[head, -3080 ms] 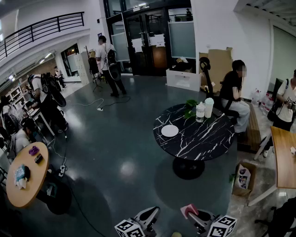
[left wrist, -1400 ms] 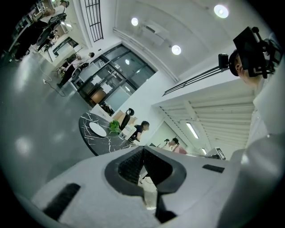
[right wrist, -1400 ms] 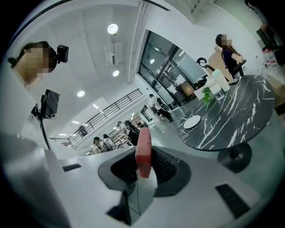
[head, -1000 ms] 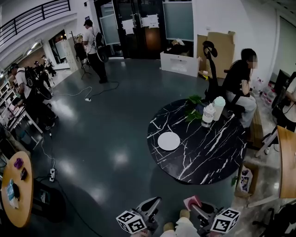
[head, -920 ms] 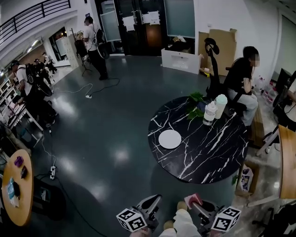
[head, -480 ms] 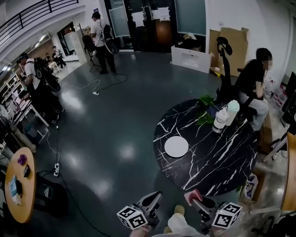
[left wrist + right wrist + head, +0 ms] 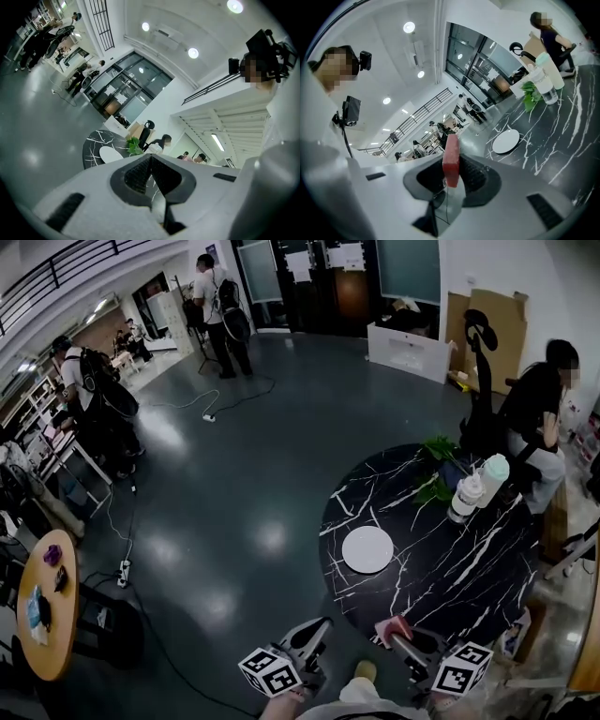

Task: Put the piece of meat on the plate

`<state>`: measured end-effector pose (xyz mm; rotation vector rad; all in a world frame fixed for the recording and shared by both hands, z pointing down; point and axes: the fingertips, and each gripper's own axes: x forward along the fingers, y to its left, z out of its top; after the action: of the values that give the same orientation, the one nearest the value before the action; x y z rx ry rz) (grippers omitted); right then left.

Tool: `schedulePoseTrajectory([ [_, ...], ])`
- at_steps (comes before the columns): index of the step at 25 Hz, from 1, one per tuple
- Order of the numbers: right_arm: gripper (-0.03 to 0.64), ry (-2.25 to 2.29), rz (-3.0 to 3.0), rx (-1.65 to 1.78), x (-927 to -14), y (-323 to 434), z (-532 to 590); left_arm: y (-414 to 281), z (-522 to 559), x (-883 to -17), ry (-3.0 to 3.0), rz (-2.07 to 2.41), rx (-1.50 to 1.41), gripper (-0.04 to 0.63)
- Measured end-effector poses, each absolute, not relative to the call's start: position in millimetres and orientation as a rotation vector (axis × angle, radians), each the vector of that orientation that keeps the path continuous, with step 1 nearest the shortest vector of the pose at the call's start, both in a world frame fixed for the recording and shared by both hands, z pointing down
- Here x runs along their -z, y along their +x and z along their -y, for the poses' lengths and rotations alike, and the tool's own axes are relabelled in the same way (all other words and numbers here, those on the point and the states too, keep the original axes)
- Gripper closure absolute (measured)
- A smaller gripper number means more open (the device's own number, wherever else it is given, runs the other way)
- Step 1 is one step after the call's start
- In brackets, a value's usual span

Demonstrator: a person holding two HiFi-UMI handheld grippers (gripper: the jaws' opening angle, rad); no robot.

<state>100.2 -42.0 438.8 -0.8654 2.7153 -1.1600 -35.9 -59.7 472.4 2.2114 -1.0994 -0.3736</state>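
Observation:
In the head view a white plate (image 7: 367,549) lies on the round black marble table (image 7: 469,559). At the table's near edge my right gripper (image 7: 396,634) is shut on a pink-red slab of meat (image 7: 390,627). The right gripper view shows the meat (image 7: 451,159) standing upright between the pads of the right gripper (image 7: 452,165), with the plate (image 7: 506,140) farther ahead on the table. My left gripper (image 7: 317,629) hangs over the floor left of the table. Its jaws are shut on nothing in the left gripper view (image 7: 151,159), where the plate (image 7: 111,153) shows at left.
A bottle (image 7: 464,495), a lidded cup (image 7: 491,476) and a green plant (image 7: 436,486) stand at the table's far side, where a person (image 7: 539,418) sits. Cables (image 7: 122,568) run over the floor. A wooden round table (image 7: 42,615) stands at far left.
The marble table and plate have come nearer and lower in the head view. Both grippers have moved toward the table, the right one still holding the meat.

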Motion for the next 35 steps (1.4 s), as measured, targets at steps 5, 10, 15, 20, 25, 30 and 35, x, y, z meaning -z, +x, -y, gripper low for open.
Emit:
schedulePoseTrajectory([
  [5,0.526,-0.834,-2.738,1.181,-444.7,100.6,56.8,-38.5,74.1,-473.0,2.194,1.132,0.400,0.586],
  [10,0.526,-0.803,-2.739,1.200,-446.1,95.8,66.4,-40.3,76.8,-479.7,2.168,1.143,0.388,0.586],
  [15,0.526,-0.794,-2.747,1.251,-460.3,92.6,78.6,-41.7,88.4,-490.0,2.138,1.149,0.389,0.586],
  [20,0.526,-0.802,-2.743,1.271,-462.8,88.7,103.3,-45.1,114.7,-498.5,2.121,1.135,0.379,0.586],
  [25,0.526,-0.837,-2.738,1.285,-465.0,88.3,140.8,-49.5,161.5,-501.8,2.113,1.121,0.400,0.586],
  [30,0.526,-0.854,-2.742,1.340,-477.1,83.5,175.4,-50.3,201.0,-513.9,2.091,1.096,0.387,0.586],
  [35,0.526,-0.859,-2.747,1.415,-496.7,76.0,198.4,-53.3,227.5,-535.0,2.042,1.090,0.362,0.586],
])
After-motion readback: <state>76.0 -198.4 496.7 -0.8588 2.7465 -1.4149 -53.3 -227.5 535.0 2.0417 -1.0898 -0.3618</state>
